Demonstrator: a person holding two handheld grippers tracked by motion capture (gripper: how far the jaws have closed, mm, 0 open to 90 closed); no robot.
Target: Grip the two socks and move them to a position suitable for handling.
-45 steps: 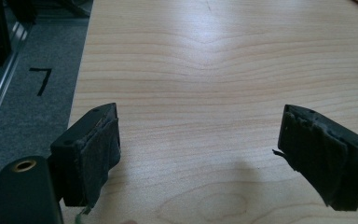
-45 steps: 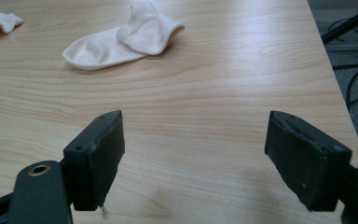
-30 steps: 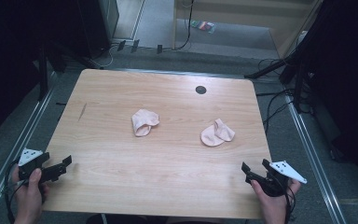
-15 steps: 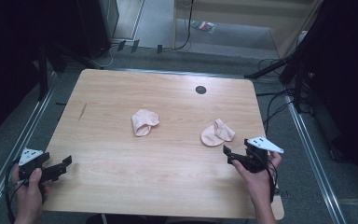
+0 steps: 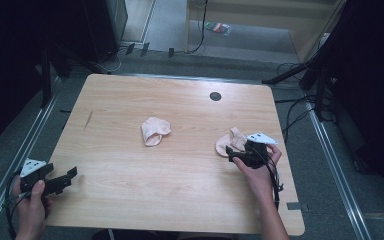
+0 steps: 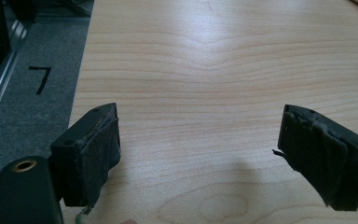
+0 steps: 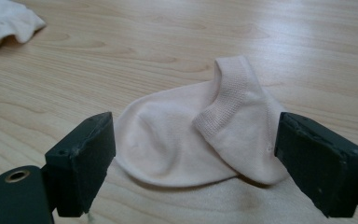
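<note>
Sock near my right hand (image 7: 200, 135): pale pink ankle sock, lying flat on the wood table, folded over itself so the ribbed cuff lies across the foot part; toward the table's right side.
Second sock (image 5: 155, 131): same pale pink, crumpled, opening facing the near edge as I see it from above; sits near the table's middle, well apart from the first.

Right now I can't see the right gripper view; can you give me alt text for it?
A pale pink sock lies flat on the wooden table, its ribbed cuff folded over, just ahead of the right tool, whose two black jaws stand open either side of it. A second sock sits at the top left corner.
</note>
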